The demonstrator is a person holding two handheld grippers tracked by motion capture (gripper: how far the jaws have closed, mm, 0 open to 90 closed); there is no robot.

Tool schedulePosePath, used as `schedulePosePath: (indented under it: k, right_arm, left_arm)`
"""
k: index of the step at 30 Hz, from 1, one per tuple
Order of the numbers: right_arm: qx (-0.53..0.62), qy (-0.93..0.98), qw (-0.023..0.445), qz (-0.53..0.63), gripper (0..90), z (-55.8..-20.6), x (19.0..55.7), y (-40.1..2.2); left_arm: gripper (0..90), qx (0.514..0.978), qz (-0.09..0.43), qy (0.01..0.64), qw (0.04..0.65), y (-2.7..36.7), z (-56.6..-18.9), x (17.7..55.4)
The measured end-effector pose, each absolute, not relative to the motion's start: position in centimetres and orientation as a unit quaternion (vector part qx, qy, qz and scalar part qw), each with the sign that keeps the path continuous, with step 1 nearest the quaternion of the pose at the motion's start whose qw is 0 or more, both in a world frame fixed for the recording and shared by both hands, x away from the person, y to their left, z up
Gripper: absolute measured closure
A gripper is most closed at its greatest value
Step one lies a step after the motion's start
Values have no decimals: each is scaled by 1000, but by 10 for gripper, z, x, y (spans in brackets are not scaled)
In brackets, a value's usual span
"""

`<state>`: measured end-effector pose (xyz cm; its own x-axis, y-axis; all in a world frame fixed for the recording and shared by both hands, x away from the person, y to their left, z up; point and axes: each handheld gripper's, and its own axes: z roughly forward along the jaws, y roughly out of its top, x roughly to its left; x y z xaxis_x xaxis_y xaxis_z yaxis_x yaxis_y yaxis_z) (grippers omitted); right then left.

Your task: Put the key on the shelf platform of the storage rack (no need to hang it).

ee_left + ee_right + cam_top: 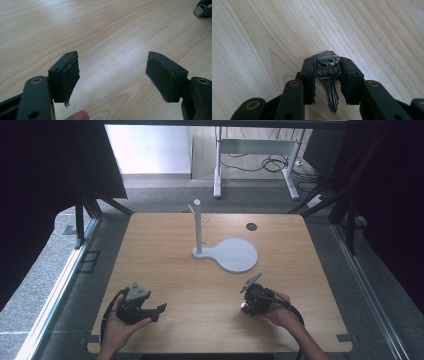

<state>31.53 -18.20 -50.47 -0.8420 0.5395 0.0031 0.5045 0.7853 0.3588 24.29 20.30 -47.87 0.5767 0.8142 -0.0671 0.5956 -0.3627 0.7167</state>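
The right gripper (327,75) was clamped on a bunch of keys (327,72), its two black jaws pressing the flat metal heads from either side. The front key showed stamped characters on its bow, a thin split ring (328,61) through its oval hole, and a serrated blade pointing back toward the camera. In the high view, this gripper (246,306) sat low over the near right part of the table (165,265), held by the person's right hand (282,312), its grey three-cornered plate tilted upward.

The left gripper (112,72) stood wide apart and held nothing. Its blocky jaws were matte black, their inner faces covered with a dark, rough-edged lining. A fingertip (77,116) showed at the bottom edge. From above, it (157,310) rested in the left hand (120,325) at the near left.

The tabletop was pale wood with fine grain and rounded corners. Near its middle stood a white stand (225,252): a slim upright post with short angled pegs on a flat, rounded base.
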Motion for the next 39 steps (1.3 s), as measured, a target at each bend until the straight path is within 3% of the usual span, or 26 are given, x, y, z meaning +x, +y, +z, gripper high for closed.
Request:
schedulePosePath:
  k: [15,39]
  right_arm:
    - [268,944,67,183,675,-499,311,-185]
    - [267,933,101,219,676,-448,315,-196]
  left_arm:
    - [269,812,153,435,359,204,-479,243]
    - [269,809,155,435,363,206,-477,242]
